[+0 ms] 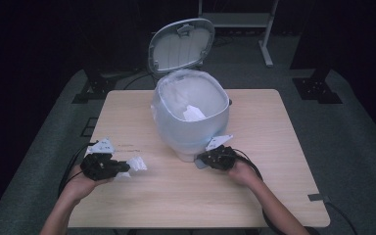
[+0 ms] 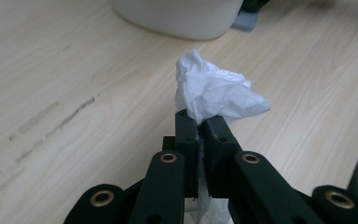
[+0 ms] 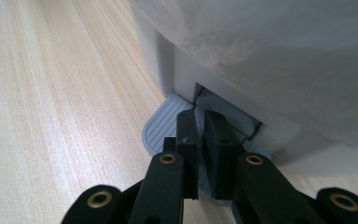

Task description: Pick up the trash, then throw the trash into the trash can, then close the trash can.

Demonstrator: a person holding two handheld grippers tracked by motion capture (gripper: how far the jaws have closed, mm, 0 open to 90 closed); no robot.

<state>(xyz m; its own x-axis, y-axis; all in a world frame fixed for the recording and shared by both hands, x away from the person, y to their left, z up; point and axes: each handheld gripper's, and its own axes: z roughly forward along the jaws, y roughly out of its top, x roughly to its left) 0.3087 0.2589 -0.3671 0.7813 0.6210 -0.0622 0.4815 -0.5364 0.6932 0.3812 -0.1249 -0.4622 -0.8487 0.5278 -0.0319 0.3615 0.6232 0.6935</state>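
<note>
Bin (image 1: 191, 122) mid-table (image 1: 274, 196); tissue (image 1: 138, 164) left of it.

The bin's (image 2: 182, 18) upper body is cut off by the top edge in the left gripper view. The tissue's (image 2: 216, 91) lower part is hidden between the black jaws. The pedal's (image 3: 165, 126) near end is hidden behind the right gripper (image 3: 204, 123).

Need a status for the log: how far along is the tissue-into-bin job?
Done: bin lid is up, and one crumpled tissue lies in the liner. In hand: left hand-held gripper grips another tissue; right hand-held gripper presses the pedal. Left: drop it in.
</note>
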